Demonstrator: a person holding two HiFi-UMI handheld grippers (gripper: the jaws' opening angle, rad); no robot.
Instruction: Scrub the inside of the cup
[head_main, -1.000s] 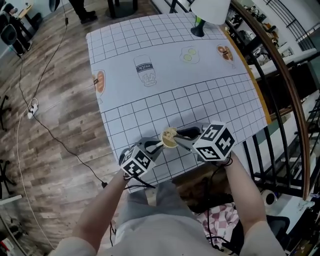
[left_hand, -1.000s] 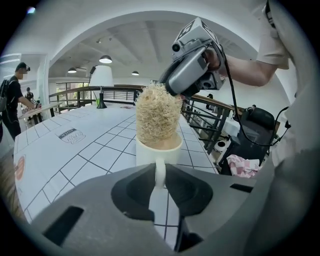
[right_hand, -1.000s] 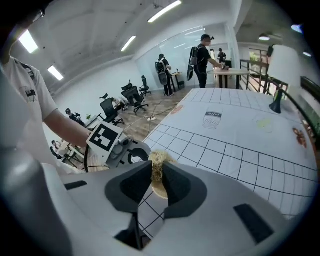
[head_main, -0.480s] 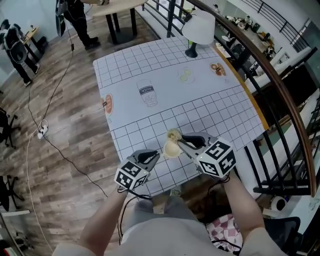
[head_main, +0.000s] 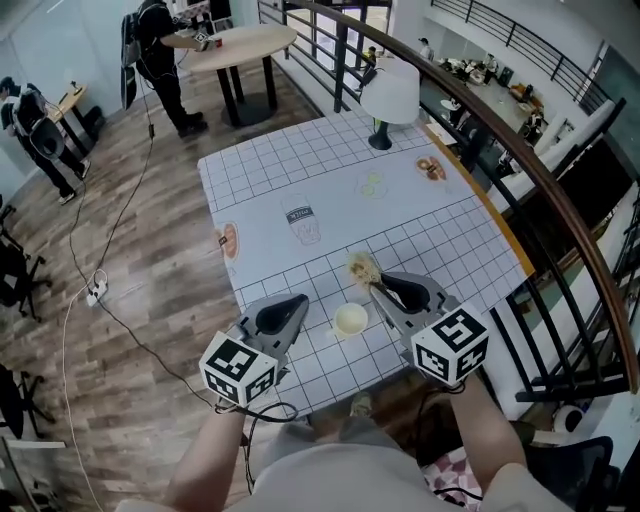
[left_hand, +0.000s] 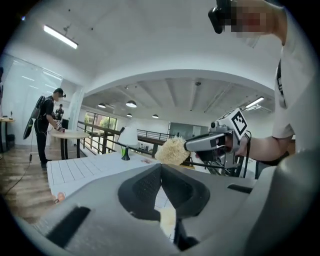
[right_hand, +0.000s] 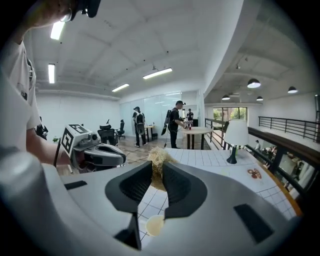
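A small cream cup (head_main: 350, 319) stands upright on the grid-patterned table (head_main: 290, 165) near its front edge, with nothing touching it. My left gripper (head_main: 298, 302) hangs in the air just left of the cup. Its jaws have just been closing and now meet with nothing between them. My right gripper (head_main: 376, 283) is above and right of the cup, shut on a straw-coloured scrubber (head_main: 362, 267). In the right gripper view the scrubber (right_hand: 157, 161) sits between the pads and the cup (right_hand: 154, 225) shows far below. The left gripper view shows the scrubber (left_hand: 172, 150) ahead.
A white lamp (head_main: 390, 92) stands at the table's far edge. A curved railing (head_main: 545, 185) runs along the right side. The cloth carries printed pictures, among them a milk bottle (head_main: 303, 220). A person stands at a round table (head_main: 240, 40) beyond; a cable lies on the wooden floor.
Both grippers have risen well above the table. The scrubber came out of the cup, the left jaws let the cup go and closed, and the cup is left standing on the cloth.
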